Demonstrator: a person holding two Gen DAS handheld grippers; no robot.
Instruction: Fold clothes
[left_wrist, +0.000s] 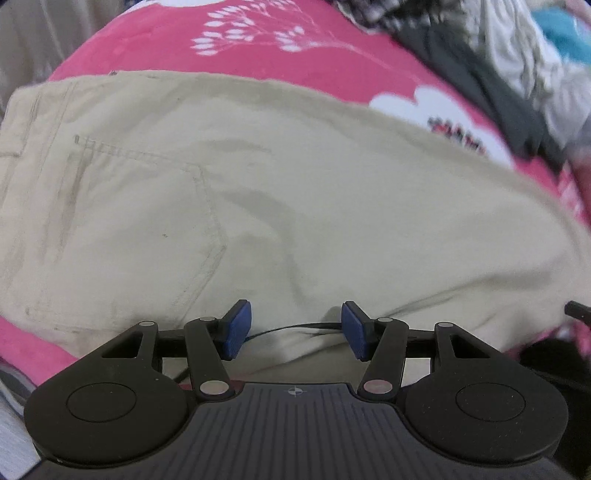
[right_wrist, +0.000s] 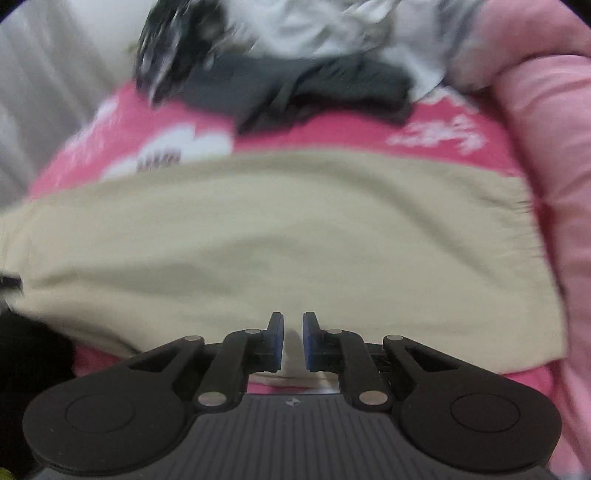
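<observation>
The soft, light beige trousers (left_wrist: 295, 206) are spread on the pink flowered blanket (left_wrist: 295, 48), best held by their near edge, where the left gripper (left_wrist: 295, 330) is wide open and empty and the right gripper (right_wrist: 293, 341) seems nearly closed on a fold.

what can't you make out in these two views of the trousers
- Trousers, left wrist view: left and right ends cut off by the picture edges; near edge hidden behind the left tongs.
- Right tongs: pads nearly closed with pale cloth between them; motion blur hides whether they grip it.
- Clothes pile, right wrist view: blurred, so single garments cannot be told apart.
</observation>
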